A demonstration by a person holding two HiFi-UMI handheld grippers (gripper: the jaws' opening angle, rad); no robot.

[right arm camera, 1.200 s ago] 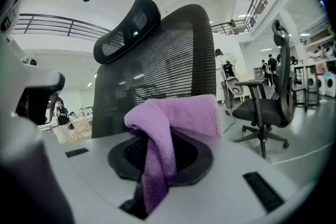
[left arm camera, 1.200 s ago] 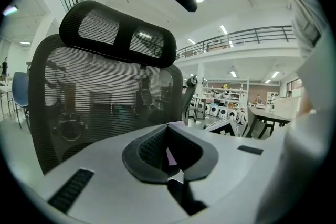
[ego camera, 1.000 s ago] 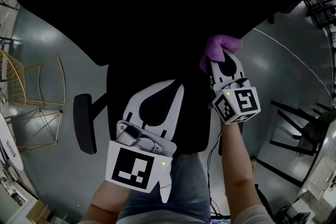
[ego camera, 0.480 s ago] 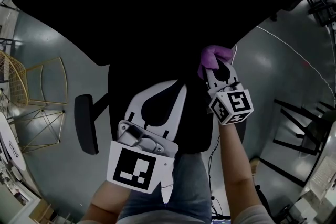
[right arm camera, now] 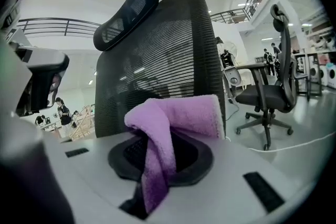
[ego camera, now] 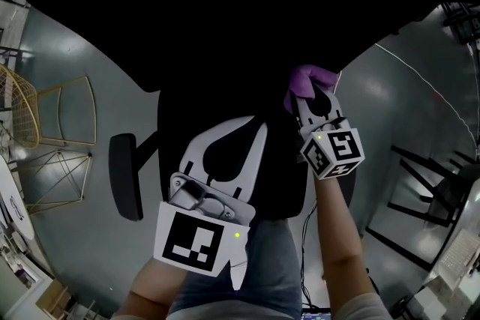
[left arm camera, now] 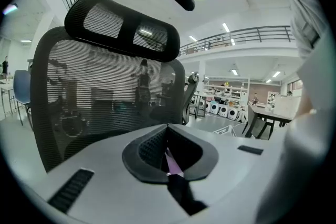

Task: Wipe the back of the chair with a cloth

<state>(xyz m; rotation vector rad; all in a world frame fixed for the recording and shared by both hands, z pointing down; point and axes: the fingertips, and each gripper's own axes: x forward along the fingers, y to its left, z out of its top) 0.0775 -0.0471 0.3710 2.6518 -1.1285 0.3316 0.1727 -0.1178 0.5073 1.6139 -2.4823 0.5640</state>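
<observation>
**A:** Right gripper view first. The right gripper (right arm camera: 160, 139) has its jaws clamped on the purple cloth (right arm camera: 181, 113), with one fold bunched over the tips and a tail hanging down between the pads.

**B:** And the other one?

**A:** The left gripper (left arm camera: 168, 129) has its jaws brought together on nothing I can name. Only a thin pale sliver shows in the slit, too small to read. It's held low, close to the person, doing no work.

**B:** So where's the cloth against the target?

**A:** Just past the tips stands the chair back (right arm camera: 163, 50), all black mesh. In the head view the cloth sits at the chair back's right edge. Touching or a hair off? Can't call it from here.

**B:** Step in hand?

**A:** I'd judge it's the wipe itself, or the very start of a stroke. The cloth is gripped and presented to the mesh.

**B:** Next move?

**A:** My read is to press that bunched fold flat on the mesh and sweep across toward the left edge. It wants to be firm enough to clean but light, since mesh gives and a chair like this may swivel away. The idle gripper could brace it.

**B:** Further out?

**A:** The headrest (right arm camera: 126, 10) sits above the back, and an armrest (ego camera: 124, 176) shows off to the left in the head view. Beyond them a second chair (right arm camera: 270, 94) stands well apart on the grey floor (ego camera: 75, 236).
</observation>
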